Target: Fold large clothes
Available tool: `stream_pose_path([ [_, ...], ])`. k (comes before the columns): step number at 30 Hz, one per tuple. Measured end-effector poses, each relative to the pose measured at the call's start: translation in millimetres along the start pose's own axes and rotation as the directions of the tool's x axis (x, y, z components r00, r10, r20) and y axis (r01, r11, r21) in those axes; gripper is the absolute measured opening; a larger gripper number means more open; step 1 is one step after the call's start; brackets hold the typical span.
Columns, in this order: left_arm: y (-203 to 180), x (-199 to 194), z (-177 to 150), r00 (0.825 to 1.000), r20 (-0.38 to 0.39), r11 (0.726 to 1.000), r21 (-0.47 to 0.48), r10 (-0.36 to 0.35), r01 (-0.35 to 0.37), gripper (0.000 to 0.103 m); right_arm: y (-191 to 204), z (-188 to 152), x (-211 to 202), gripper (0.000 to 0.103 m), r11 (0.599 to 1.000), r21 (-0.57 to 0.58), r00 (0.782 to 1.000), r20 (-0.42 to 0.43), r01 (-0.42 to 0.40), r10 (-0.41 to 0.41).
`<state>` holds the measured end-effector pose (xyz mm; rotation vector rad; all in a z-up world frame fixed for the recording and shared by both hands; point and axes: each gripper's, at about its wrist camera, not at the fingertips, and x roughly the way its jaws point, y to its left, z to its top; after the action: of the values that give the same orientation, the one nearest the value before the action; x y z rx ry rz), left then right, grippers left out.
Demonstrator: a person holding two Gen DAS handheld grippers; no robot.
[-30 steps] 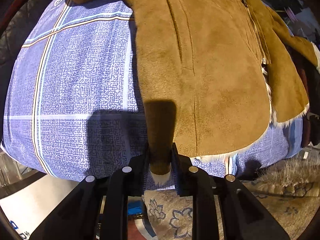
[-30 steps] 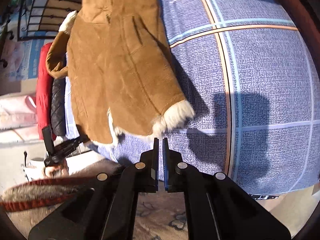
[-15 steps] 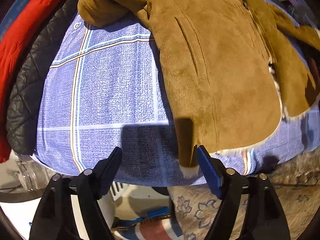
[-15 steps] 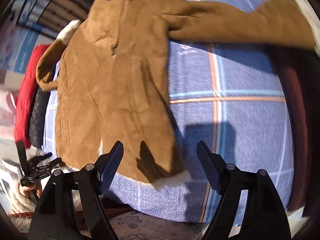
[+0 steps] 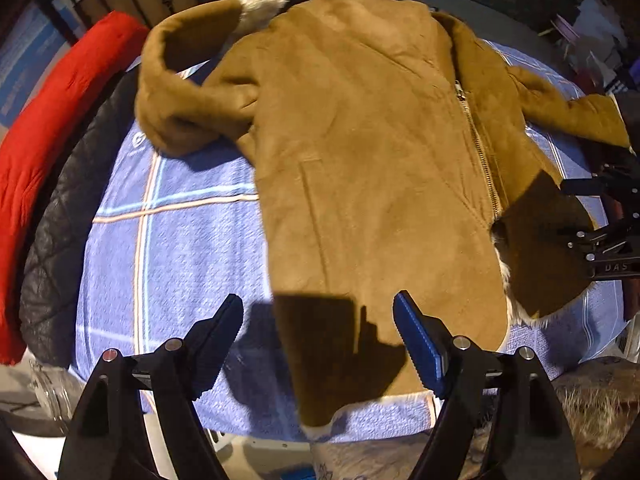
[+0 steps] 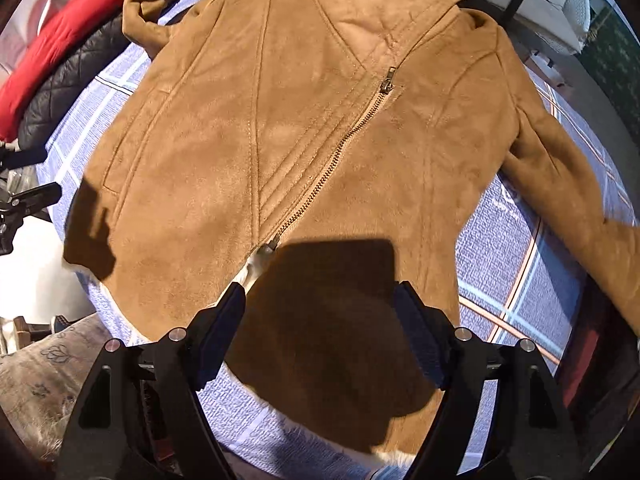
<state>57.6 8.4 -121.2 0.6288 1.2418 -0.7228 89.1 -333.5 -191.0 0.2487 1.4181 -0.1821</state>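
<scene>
Two grippers hover above the tan jacket (image 6: pixel 320 152), each with its jaws just sprung wide and nothing between them: the left gripper (image 5: pixel 318 340) over the near hem, the right gripper (image 6: pixel 320 320) over the lower front by the zipper (image 6: pixel 340 148). The jacket lies face up and spread flat on a blue checked sheet (image 5: pixel 180 248), one sleeve curled back on itself, the other stretched outward. The spreading looks finished, so folding proper seems next: probably a sleeve or side panel gets pinched and carried across the front. The suede-like shell looks thick and stiff, with pale fleece (image 5: pixel 260 4) at cuff and hem, so creases may resist.
</scene>
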Motion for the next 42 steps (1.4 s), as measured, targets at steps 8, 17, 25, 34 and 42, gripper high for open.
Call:
stream_pose_path([
  [8,-46.7,91.3,-0.9,0.980,-0.157,0.978,0.188,0.118,-0.088,0.081,5.4,-7.1,68.7,0.098,0.988,-0.122,0.975,-0.191,0.091,-0.113],
  [17,-39.9,108.9,8.6,0.975,-0.211,0.990,0.132,0.074,-0.047,0.087,7.3,-0.7,86.9,0.099,0.991,-0.087,0.972,-0.207,0.097,-0.114],
  [25,-36.2,119.6,10.7,0.975,-0.203,0.992,0.112,0.087,-0.065,0.094,17.1,-20.4,82.5,0.099,0.988,-0.091,0.990,-0.051,0.127,-0.132],
  [34,-36.3,117.7,6.6,0.977,-0.188,0.991,0.111,0.096,-0.076,0.096,-27.7,-18.9,27.7,0.098,0.978,0.204,0.995,0.076,0.052,-0.068],
  [42,-37.9,118.1,6.6,0.977,-0.190,0.991,0.109,0.099,-0.079,0.097,-215.0,-83.7,-43.5,0.098,0.553,0.813,0.967,0.249,-0.181,-0.050],
])
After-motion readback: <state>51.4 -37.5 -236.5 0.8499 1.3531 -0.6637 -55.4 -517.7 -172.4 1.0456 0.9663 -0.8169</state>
